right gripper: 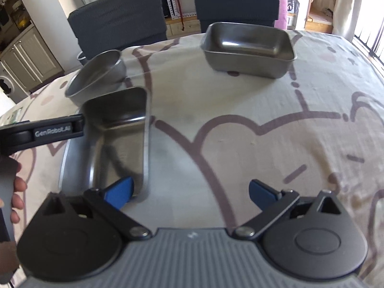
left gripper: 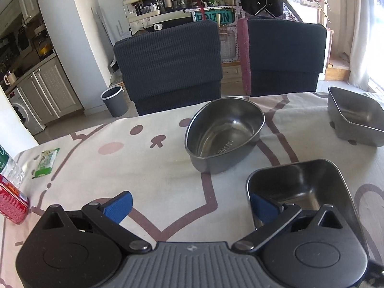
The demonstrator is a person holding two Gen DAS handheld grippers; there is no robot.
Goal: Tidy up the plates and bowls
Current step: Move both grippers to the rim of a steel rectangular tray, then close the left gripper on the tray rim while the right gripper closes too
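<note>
Three steel bowls stand on the patterned tablecloth. The near rectangular bowl (left gripper: 300, 192) (right gripper: 115, 132) is closest to both grippers. My left gripper (left gripper: 192, 206) is open, its right pad inside this bowl's left wall and its left pad over the cloth; its arm (right gripper: 48, 132) reaches the bowl's left rim. My right gripper (right gripper: 190, 192) is open, with its left pad at the bowl's near right corner and nothing between the fingers. An oval bowl (left gripper: 225, 136) (right gripper: 96, 76) sits just behind. A second rectangular bowl (left gripper: 355, 120) (right gripper: 247, 48) stands farther off to the right.
Two dark chairs (left gripper: 168, 64) (left gripper: 285, 55) stand at the table's far edge. A red packet (left gripper: 12, 201), a plastic bottle (left gripper: 9, 168) and a green sachet (left gripper: 45, 163) lie at the left edge. A hand (right gripper: 16, 192) holds the left gripper. Bare cloth (right gripper: 264, 132) lies to the right.
</note>
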